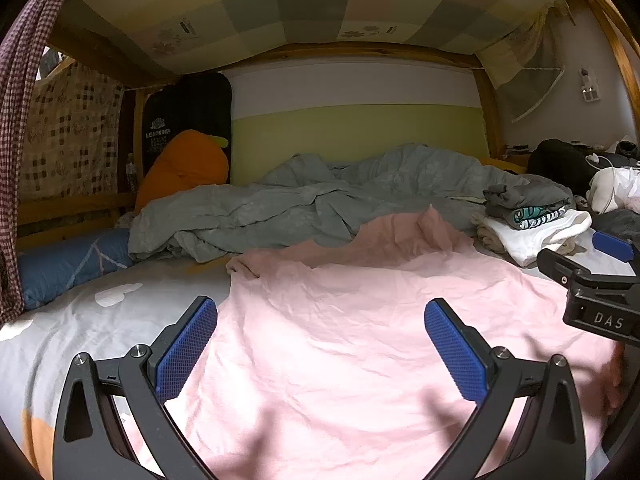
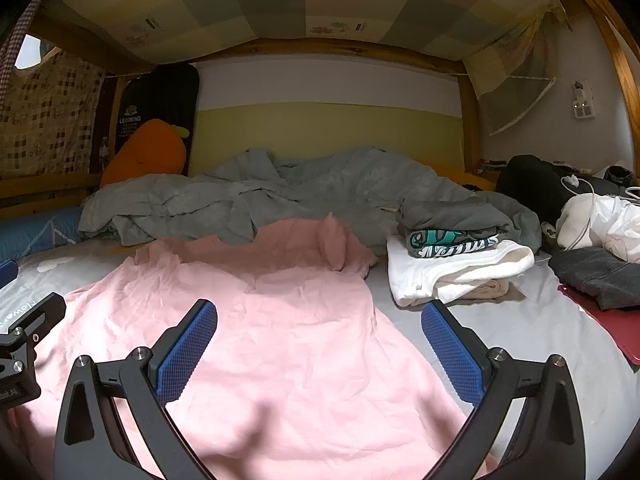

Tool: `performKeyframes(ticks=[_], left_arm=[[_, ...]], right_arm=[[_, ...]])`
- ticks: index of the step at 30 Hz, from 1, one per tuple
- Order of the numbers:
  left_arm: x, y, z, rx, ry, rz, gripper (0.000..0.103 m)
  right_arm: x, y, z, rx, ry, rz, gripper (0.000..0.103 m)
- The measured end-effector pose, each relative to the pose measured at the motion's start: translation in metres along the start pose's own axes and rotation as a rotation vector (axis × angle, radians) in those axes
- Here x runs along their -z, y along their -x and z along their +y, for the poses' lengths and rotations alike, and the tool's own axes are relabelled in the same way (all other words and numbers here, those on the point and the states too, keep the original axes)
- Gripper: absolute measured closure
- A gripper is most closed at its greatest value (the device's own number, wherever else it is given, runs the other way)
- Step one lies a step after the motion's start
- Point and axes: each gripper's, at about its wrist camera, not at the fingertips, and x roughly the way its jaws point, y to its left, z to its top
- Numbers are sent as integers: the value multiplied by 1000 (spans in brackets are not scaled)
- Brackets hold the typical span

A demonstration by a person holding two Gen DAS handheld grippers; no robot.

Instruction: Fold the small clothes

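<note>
A pale pink garment (image 1: pixel 360 320) (image 2: pixel 272 328) lies spread flat on the grey bedsheet (image 1: pixel 80 320), its far edge bunched against the quilt. My left gripper (image 1: pixel 320 344) hovers open over its left part, nothing between the blue pads. My right gripper (image 2: pixel 318 346) hovers open over the garment's right edge, one finger above the bare sheet (image 2: pixel 520 320). In the left wrist view the right gripper (image 1: pixel 592 280) shows at the right edge. A black part of the left gripper tool (image 2: pixel 24 336) appears at the left edge of the right wrist view.
A stack of folded clothes (image 1: pixel 532 224) (image 2: pixel 460 256) sits at the right. A crumpled grey quilt (image 1: pixel 300 200) (image 2: pixel 260 196) lies across the back. An orange carrot pillow (image 1: pixel 184 164) leans at back left. Dark clothes (image 2: pixel 600 276) and a dark red flat item (image 2: pixel 608 320) lie far right.
</note>
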Motion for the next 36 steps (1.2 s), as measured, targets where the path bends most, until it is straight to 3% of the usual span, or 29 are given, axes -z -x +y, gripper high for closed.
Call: performKeyframes(ticks=[6, 10, 17, 22, 26, 33, 36], left_arm=[[-1, 2, 3, -39, 16, -2, 0], [-2, 11, 2, -94, 12, -34, 0], [-16, 41, 6, -26, 16, -83, 0], [-40, 77, 20, 32, 72, -138, 0], [-44, 84, 35, 40, 140, -84, 0], [-32, 81, 59, -31, 211, 20, 0], [-29, 85, 70, -48, 234, 25, 0]], right_arm=[[-3, 8, 1, 120, 11, -21, 0], [-5, 13, 1, 67, 31, -22, 1], [-25, 38, 4, -5, 50, -6, 1], [-46, 69, -30, -69, -8, 38, 1], [-48, 81, -73, -11, -76, 144, 1], [-21, 78, -139, -41, -202, 371, 1], [-8, 76, -152, -5, -239, 393, 1]])
